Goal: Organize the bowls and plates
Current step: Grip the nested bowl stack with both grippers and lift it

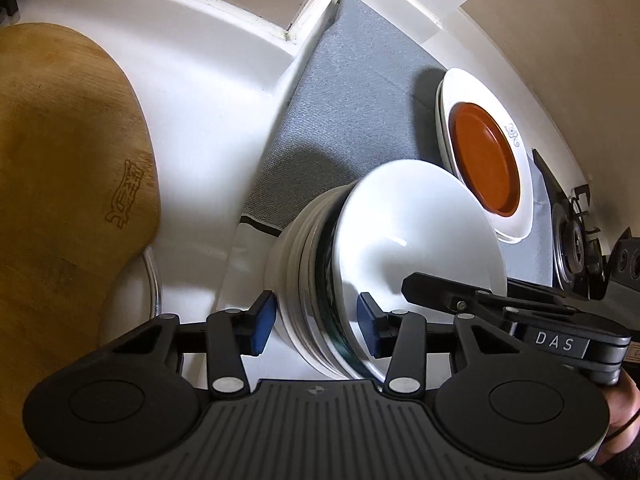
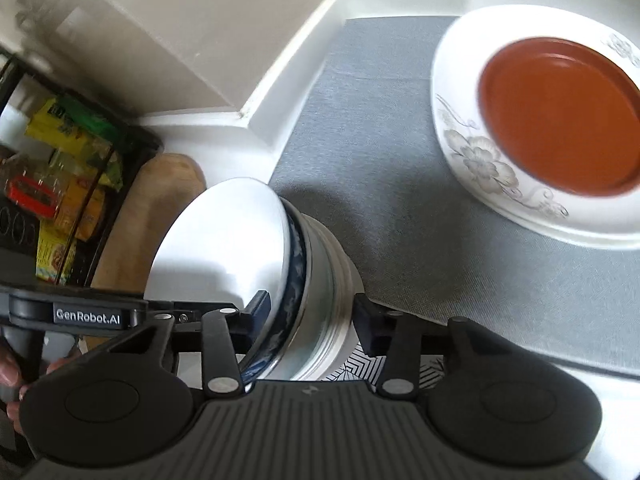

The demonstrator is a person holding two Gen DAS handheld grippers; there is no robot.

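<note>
In the left wrist view, the left gripper (image 1: 316, 322) straddled the rim edge of a bowl stack (image 1: 316, 280) lying in the lower middle, its blue pads (image 1: 264, 322) spread wide; the 9 o'clock pad stood just clear of the outermost bowl, while the 3 o'clock pad sat against the inside of the white bowl (image 1: 416, 236) that topped the stack. The right gripper (image 1: 408, 285) reached in from 3 o'clock over the same white bowl. Toward 2 o'clock, an orange plate (image 1: 486, 160) lay on white plates (image 1: 516, 224), all on a grey mat (image 1: 344, 120). A wooden board (image 1: 60, 200) filled the 9 o'clock side. In the right wrist view, the right gripper (image 2: 310, 316) also had its fingers apart around the stack (image 2: 320, 280), the 9 o'clock pad (image 2: 260, 306) inside the white bowl (image 2: 224, 240) and the 3 o'clock pad just beside the outer bowls. The left gripper entered from 9 o'clock. The orange plate (image 2: 560, 116) sat on a flowered white plate (image 2: 480, 168) at 2 o'clock on the mat (image 2: 380, 200). Packets in a rack (image 2: 60, 184) stood at 9 o'clock beyond the board (image 2: 160, 208).
</note>
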